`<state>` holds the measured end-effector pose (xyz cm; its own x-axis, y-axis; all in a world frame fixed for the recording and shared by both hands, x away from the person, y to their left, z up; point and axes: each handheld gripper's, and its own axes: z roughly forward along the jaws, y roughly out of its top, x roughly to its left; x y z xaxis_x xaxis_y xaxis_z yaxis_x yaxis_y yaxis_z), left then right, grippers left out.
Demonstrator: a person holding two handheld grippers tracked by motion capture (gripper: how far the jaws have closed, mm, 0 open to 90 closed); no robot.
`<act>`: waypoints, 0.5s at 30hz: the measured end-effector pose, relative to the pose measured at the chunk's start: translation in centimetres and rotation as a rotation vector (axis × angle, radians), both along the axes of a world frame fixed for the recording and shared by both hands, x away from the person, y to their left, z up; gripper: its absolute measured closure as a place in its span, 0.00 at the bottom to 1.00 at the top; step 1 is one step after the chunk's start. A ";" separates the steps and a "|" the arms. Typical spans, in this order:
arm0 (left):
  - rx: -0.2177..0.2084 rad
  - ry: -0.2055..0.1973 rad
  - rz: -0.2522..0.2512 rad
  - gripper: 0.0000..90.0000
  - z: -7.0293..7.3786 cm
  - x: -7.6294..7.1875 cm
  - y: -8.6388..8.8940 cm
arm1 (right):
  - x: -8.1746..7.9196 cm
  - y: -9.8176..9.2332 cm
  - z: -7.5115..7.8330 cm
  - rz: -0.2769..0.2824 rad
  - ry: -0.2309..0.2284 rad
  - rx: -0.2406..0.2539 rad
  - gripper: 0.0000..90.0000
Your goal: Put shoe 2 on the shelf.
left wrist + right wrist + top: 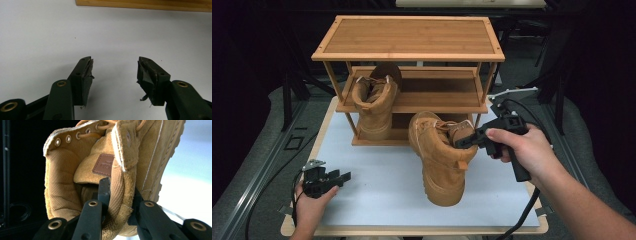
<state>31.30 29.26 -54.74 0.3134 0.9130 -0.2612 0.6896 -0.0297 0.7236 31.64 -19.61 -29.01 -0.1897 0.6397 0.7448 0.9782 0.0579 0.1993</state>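
Near left, the left gripper (343,177) rests on the white mat (382,185), jaws spread on nothing. At the near right, the right gripper (462,141) pinches the heel collar of a boot (439,157), which hangs tilted above the mat, toe toward the near edge, long axis near-to-far. Farther left, the second boot (374,102) stands in the rack (409,40); the free shelf space lies far and left of the held boot, so the right hand is the nearer one.

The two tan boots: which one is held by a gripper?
The front boot, over the white table, is gripped at its collar by the right gripper. The other boot stands untouched in the wooden rack.
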 end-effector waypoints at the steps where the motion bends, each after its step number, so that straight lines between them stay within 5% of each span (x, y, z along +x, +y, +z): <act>1: 0.001 0.000 0.000 0.51 0.0 0.0 0.0 | 0.0 -0.1 0.4 -0.008 -0.010 0.015 0.88; 11: -0.001 -0.002 -0.002 0.51 0.0 0.0 0.0 | 2.0 -0.7 1.9 -0.071 -0.069 0.061 0.88; 15: 0.003 0.001 -0.002 0.51 -0.1 0.1 0.1 | 3.6 -0.9 1.8 -0.106 -0.105 0.041 0.88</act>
